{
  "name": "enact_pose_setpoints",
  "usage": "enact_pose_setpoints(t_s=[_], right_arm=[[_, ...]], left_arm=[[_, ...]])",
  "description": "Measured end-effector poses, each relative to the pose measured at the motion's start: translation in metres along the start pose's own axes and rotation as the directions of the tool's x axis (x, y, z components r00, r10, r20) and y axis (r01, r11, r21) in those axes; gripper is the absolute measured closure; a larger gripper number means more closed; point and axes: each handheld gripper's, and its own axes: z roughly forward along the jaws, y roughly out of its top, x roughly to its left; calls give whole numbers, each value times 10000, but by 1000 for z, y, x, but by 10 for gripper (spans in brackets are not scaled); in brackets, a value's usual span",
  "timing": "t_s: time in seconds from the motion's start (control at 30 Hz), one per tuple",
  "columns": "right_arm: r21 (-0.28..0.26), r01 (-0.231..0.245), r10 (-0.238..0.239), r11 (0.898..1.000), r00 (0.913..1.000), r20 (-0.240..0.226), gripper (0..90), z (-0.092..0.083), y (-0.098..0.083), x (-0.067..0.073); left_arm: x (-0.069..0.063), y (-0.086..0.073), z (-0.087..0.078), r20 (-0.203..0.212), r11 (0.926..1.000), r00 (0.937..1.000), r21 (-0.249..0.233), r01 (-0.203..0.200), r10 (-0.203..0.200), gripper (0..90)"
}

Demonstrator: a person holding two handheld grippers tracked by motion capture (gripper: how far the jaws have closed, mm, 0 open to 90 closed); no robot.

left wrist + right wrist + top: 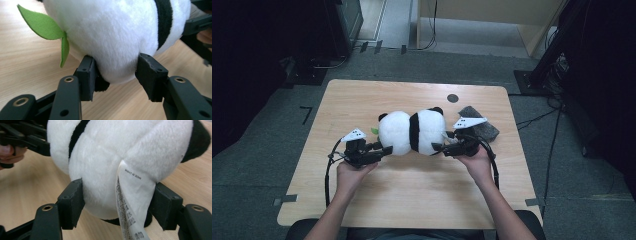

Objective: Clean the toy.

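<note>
Plush black-and-white panda toy (414, 131) lies on our wooden worktop (412, 195); left gripper (384, 148) and right gripper (438, 146) pinch its ends, lifting not yet begun.

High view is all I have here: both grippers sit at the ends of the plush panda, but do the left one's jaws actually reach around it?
Observer: Yes. In the left gripper view the left gripper straddles the rounded end of the plush panda. Fur touches both pads; I cannot tell whether they squeeze.
Operator: And the right?
Observer: The right gripper has the other end between its jaws, with fur bulging against both.
Operator: Anything caught in there?
Observer: A white sewn-in label, printed MADE IN CHINA, hangs down between the jaws, against one of them.
</note>
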Motion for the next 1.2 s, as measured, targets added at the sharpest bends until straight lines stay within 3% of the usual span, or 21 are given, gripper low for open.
enact_pose_setpoints(t_s=[0.1,0.2,0.27,0.43,0.57,0.67,0.8,1.0,1.13,1.2], right_arm=[[349,24,-33,9994,9997,250,324,10,-2,-3],[68,-96,94,9999,9995,290,322,18,-3,-8],[-28,-99,100,9999,9990,439,321,20,-2,-10],[-406,-354,367,9985,9988,319,310,22,-4,-18],[-400,59,-36,9992,9983,589,309,17,-3,-15],[-437,224,-189,9988,9968,771,312,13,-3,-15],[-771,205,-123,9968,9944,1051,325,4,-4,-17],[-1408,75,135,9900,9890,1472,327,-7,-8,-25],[-1579,117,187,9874,9816,1898,332,-10,-15,-30],[-1659,121,255,9861,9746,2226,333,-13,-17,-34]], left_arm=[[6,-2,8,-350,9995,9993,280,118,-108,476],[9,-4,15,-712,9995,9974,319,-69,91,440],[12,-4,16,-643,9999,9979,161,-37,47,421],[18,-6,17,-603,9999,9981,-57,90,-93,372],[16,-4,12,-1039,9994,9940,-99,-344,332,361],[15,-2,6,-1268,9985,9910,-284,-472,432,356],[17,3,-1,-1204,9961,9922,-790,-404,307,354],[20,8,6,-1396,9964,9883,-492,-692,618,325],[16,11,7,-1394,9933,9862,-608,-981,888,325],[16,12,10,-1395,9939,9867,-589,-928,839,305]])
